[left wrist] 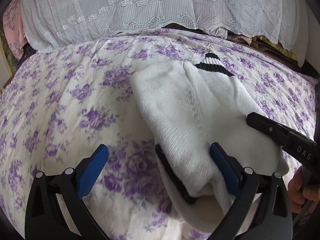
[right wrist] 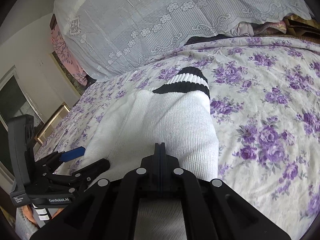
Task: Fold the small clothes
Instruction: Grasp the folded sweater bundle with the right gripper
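A soft, light white sock [left wrist: 180, 108] lay on the floral bedspread [left wrist: 60, 100]; left gripper [left wrist: 158, 170] gaped beside its striped cuff, the likeliest hold, right gripper [right wrist: 160, 150] pressed closed upon the sock.

Open bedspread [left wrist: 70, 104] left; lace-covered pile [left wrist: 120, 10] behind.

A white sock [left wrist: 180, 108] with black bands at its cuff lies on the bed [left wrist: 66, 104], across a purple-flowered sheet, its cuff toward the lace-covered pillows [left wrist: 120, 10] at the head edge. The left claw [left wrist: 158, 160] stands spread, blue pads wide apart, one pad over the sock's near end. The right claw [left wrist: 252, 119] rests, black tip down, on the sock.
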The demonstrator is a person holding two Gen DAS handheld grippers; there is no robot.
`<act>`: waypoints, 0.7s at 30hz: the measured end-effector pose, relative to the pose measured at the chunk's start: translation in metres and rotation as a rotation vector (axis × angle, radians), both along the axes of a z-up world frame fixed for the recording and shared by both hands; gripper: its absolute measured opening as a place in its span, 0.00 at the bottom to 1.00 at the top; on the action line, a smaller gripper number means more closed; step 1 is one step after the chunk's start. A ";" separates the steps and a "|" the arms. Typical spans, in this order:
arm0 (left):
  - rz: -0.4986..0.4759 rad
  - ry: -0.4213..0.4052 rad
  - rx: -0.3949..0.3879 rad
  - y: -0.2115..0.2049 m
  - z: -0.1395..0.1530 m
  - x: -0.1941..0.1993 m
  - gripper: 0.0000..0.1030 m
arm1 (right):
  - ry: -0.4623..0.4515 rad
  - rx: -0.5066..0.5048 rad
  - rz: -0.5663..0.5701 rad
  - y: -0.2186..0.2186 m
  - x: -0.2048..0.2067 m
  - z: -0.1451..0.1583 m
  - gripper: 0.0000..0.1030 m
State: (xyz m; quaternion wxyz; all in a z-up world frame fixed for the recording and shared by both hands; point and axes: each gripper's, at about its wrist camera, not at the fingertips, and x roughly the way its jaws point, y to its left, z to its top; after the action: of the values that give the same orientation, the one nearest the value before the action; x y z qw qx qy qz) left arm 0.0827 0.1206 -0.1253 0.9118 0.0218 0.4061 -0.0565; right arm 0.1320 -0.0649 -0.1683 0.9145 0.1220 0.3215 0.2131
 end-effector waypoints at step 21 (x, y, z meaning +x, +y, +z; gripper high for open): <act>0.052 -0.019 0.085 -0.005 -0.001 -0.041 0.96 | 0.009 0.135 -0.019 -0.036 -0.051 -0.007 0.02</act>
State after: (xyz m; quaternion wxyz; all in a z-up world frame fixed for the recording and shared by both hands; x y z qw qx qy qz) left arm 0.0414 0.1153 -0.1267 0.9151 0.0504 0.3998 -0.0152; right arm 0.0808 -0.1013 -0.1755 0.9046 0.1874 0.3095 0.2251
